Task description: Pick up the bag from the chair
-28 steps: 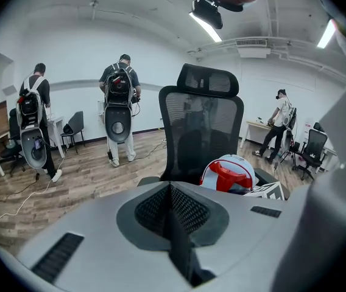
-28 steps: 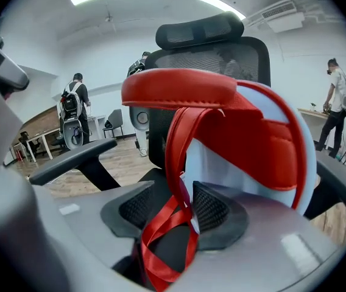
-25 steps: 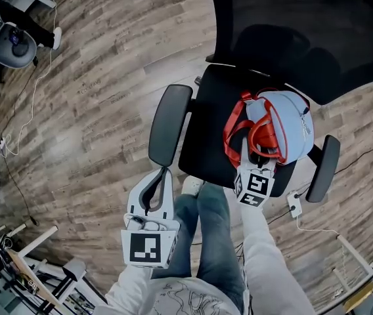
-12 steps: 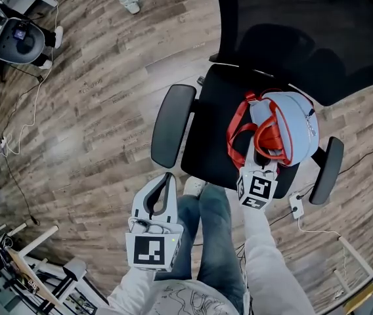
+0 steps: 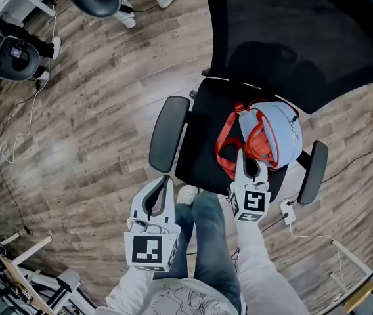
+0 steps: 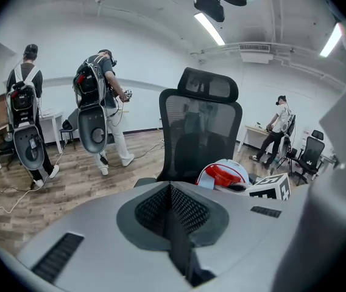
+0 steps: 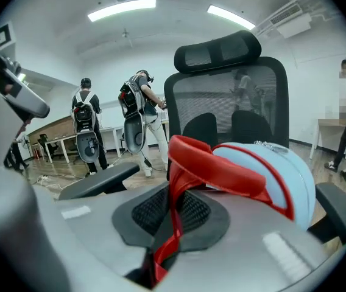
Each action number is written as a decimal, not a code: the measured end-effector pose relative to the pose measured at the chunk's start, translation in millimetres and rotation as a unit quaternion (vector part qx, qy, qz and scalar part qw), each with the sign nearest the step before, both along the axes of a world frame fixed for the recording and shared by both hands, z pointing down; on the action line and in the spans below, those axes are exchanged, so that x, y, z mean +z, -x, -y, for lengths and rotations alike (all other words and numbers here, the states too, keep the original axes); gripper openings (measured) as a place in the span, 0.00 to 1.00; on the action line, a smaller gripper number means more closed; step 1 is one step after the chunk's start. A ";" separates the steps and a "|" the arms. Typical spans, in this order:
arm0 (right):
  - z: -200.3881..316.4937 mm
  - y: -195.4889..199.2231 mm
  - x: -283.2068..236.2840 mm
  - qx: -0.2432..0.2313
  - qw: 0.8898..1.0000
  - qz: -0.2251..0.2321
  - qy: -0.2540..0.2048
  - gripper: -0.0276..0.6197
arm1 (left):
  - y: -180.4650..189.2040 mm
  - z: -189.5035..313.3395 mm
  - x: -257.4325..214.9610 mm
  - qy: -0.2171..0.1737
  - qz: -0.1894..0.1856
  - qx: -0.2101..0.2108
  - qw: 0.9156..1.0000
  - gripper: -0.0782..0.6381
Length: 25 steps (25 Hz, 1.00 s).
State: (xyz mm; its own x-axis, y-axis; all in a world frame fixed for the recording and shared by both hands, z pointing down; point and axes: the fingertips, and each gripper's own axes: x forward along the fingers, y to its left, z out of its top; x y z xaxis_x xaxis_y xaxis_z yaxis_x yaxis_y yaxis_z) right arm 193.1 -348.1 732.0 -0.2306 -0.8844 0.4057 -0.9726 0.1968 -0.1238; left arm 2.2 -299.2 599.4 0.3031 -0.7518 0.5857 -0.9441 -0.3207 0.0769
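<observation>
Head view: a light-blue fabric bag with red trim is shown lying on the right half of the black office chair's seat, close to the backrest. Over the past second little has been altered. The right gripper has been kept at the bag's near edge, and the bag does not appear to have been raised yet. In the right gripper view, the red webbing strap is seen pinched between jaws pressed together, so the grasp is judged made and only the lift outstanding. The left gripper is held low beside the padded left armrest, its jaws closed on nothing. The right armrest and the tall mesh backrest hem the bag in and may have to be cleared. Cables are trailed over the wooden floor.
</observation>
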 end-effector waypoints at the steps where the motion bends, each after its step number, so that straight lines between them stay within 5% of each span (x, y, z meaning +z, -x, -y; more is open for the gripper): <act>1: -1.3 0.9 -5.9 0.000 1.000 0.006 0.000 0.09 | -0.6 -0.2 -5.4 -0.003 -0.003 0.001 1.000 0.12; 15: 5.6 -50.0 -86.8 0.066 0.990 0.125 0.005 0.09 | -7.4 15.8 -71.2 -0.055 -0.028 0.009 0.998 0.12; 25: -4.6 -22.8 -175.6 0.015 0.987 0.154 -0.036 0.09 | -16.3 33.0 -126.2 -0.105 -0.049 0.014 0.993 0.12</act>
State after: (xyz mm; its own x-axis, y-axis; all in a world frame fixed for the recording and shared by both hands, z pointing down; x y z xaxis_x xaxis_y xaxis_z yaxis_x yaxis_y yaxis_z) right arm 215.9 -343.5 556.4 -0.3059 -0.9169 0.2561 -0.8967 0.1872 -0.4010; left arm 18.5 -332.3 473.3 0.3724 -0.8452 0.3833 -0.9262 -0.3647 0.0956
